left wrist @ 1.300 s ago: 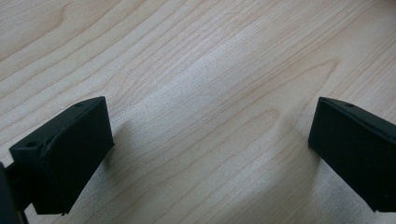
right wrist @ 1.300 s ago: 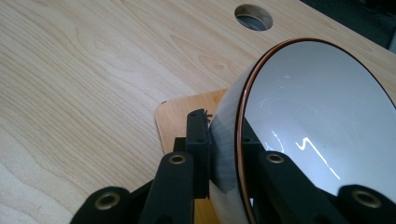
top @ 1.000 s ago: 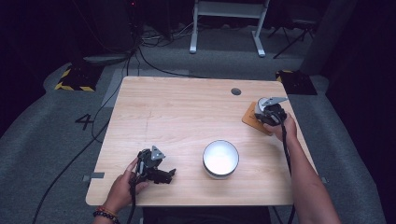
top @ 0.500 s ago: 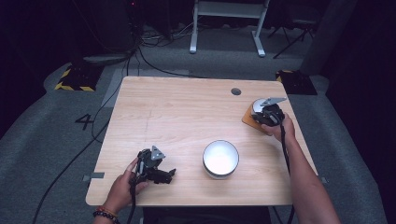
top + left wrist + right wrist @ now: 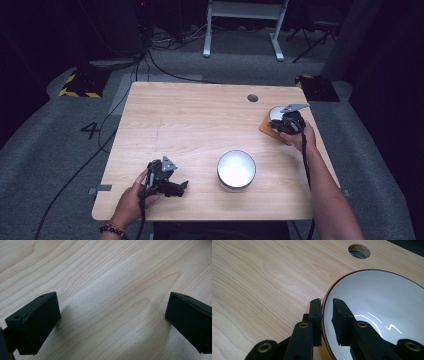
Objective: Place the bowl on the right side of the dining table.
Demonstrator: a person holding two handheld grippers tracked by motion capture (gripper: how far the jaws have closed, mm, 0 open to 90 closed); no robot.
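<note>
We saw the small white bowl sitting at the far right of the table, on an orange-brown mat that showed beneath it at the rim's left and near edges. In the right gripper view its dark red rim ran between the two black jaws, one jaw outside the wall and one inside over the glossy white interior. The right gripper stood nearly closed around that rim, the jaws narrowly apart; we could not tell whether the pads actually pressed the wall. In the high view the right gripper covered most of the bowl, the person's right hand behind it.

Just beyond the bowl, a round cable hole pierced the tabletop.

Nearer the person, at the middle of the near edge, stood a larger white bowl, well apart from both tools.

At the near left, the left gripper rested low over bare wood, held in the left hand. Its jaws were spread wide and held nothing, with only wood grain between them.
</note>
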